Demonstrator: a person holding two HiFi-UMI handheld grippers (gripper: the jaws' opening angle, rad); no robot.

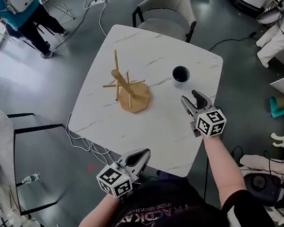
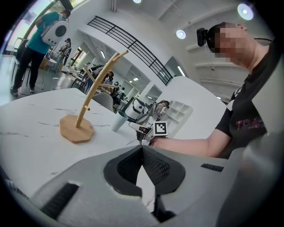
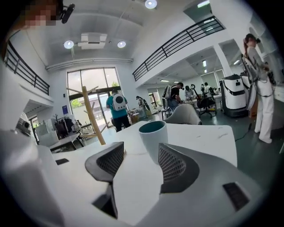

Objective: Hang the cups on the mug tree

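Right gripper view: the right gripper [image 3: 141, 156] has its jaws apart and nothing clamped. The white cup [image 3: 153, 138], teal inside, stands upright on the marble table [image 3: 208, 133] just beyond the pads, not touching them. The wooden mug tree [image 1: 128, 90] stands well apart, near the table's centre, with bare pegs. The left gripper [image 1: 145, 153] hangs at the near table edge, jaws together and empty.

Procedure: advance the right gripper level until the cup wall sits between the pads. Centre it, then close below the rim. No handle can be made out; locate it before lifting, since a peg must pass through it.
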